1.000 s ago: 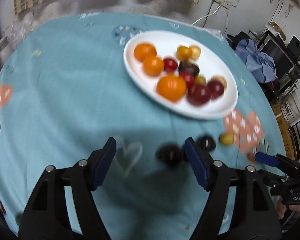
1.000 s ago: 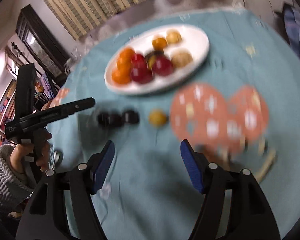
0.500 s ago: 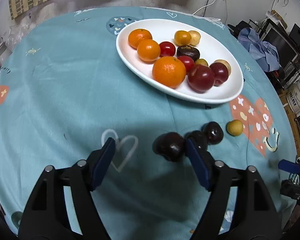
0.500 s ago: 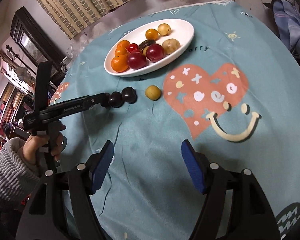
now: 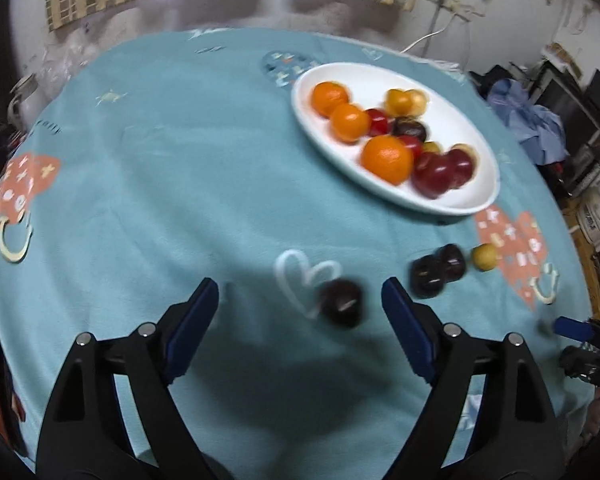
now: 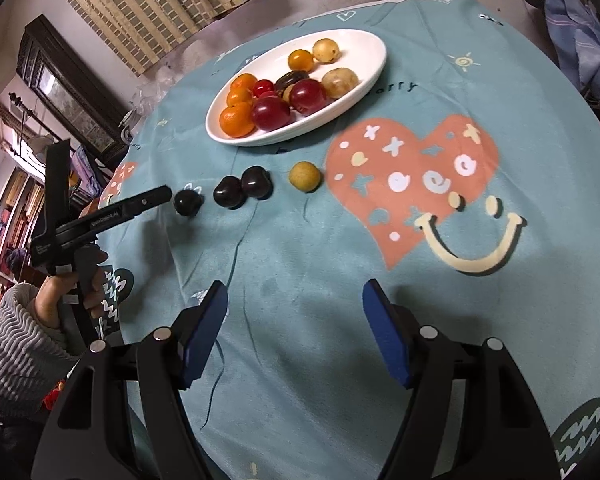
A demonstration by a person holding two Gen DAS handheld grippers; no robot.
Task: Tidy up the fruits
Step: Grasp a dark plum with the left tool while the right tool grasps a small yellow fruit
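Observation:
A dark plum (image 5: pixel 342 306) lies on the teal tablecloth between the fingers of my left gripper (image 5: pixel 300 300), nearer the right pad and touching neither. The jaws are opening. Two more dark plums (image 5: pixel 428 276) (image 5: pixel 454 262) and a small yellow fruit (image 5: pixel 483 257) sit in a row to its right. Behind them, the white oval plate (image 5: pixel 456 132) holds oranges, red plums and several small fruits. My right gripper (image 6: pixel 296 320) hangs open over bare cloth with nothing in it. Ahead of it are the yellow fruit (image 6: pixel 305 176) and the plum pair (image 6: pixel 242 188).
The round table's edge curves close on the right, with clutter and blue cloth (image 5: pixel 532 120) beyond it. A hand in a grey ribbed sleeve (image 6: pixel 20 320) holds the left gripper at the table's left edge. A large pink heart print (image 6: pixel 412 176) lies ahead of the right gripper.
The left jaws have widened. One dark plum now lies apart from the other two, clear of the right pad it sat against. The right gripper has kept still.

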